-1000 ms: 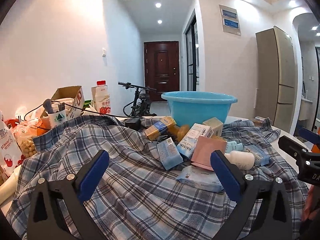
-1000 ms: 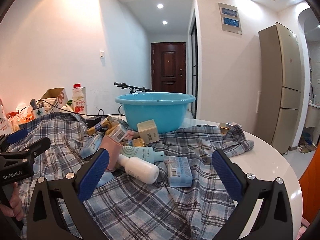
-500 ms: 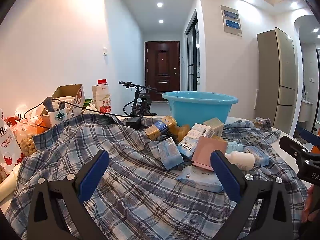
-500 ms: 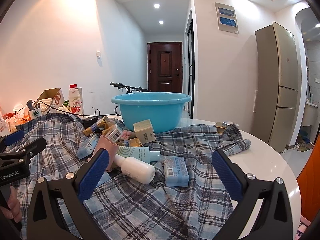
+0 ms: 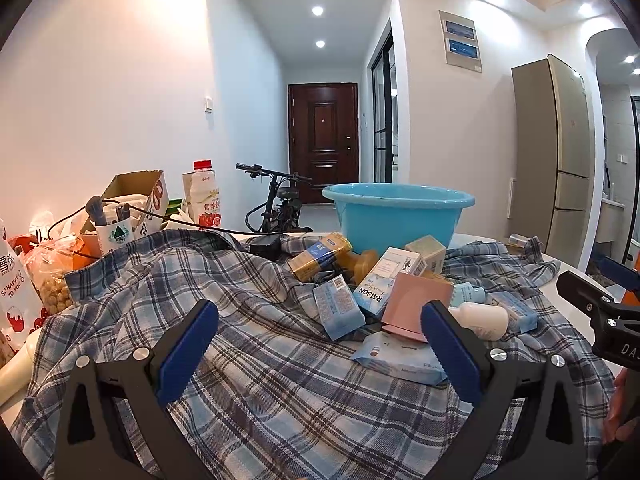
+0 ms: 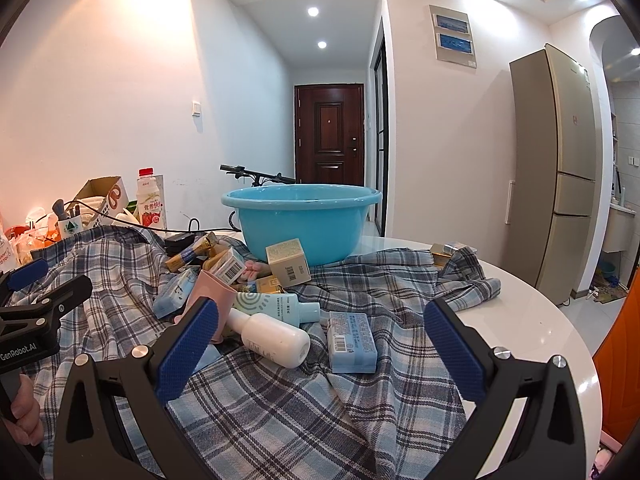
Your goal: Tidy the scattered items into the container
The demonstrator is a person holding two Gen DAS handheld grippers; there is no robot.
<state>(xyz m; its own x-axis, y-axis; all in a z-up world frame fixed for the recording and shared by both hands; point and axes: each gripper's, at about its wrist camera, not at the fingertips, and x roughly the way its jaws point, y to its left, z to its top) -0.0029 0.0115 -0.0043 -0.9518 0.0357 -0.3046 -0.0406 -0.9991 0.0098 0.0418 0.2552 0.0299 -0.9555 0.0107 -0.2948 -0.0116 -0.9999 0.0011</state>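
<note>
Item: my left gripper [image 5: 320, 354] and right gripper [image 6: 316, 354], both spread wide, holding nothing. Clutter heaped near the far basin [image 6: 300, 220], a short carry. Nearest my right: bottle [image 6: 276, 338].

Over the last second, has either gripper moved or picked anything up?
The right gripper eased slightly toward the round blue plastic basin; nothing was grasped. The left gripper barely shifted. Both are open, and the items on the blue plaid shirt lie unmoved.

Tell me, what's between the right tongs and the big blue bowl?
In the right wrist view: a white bottle, a blue packet and a beige box, before the blue bowl.
</note>
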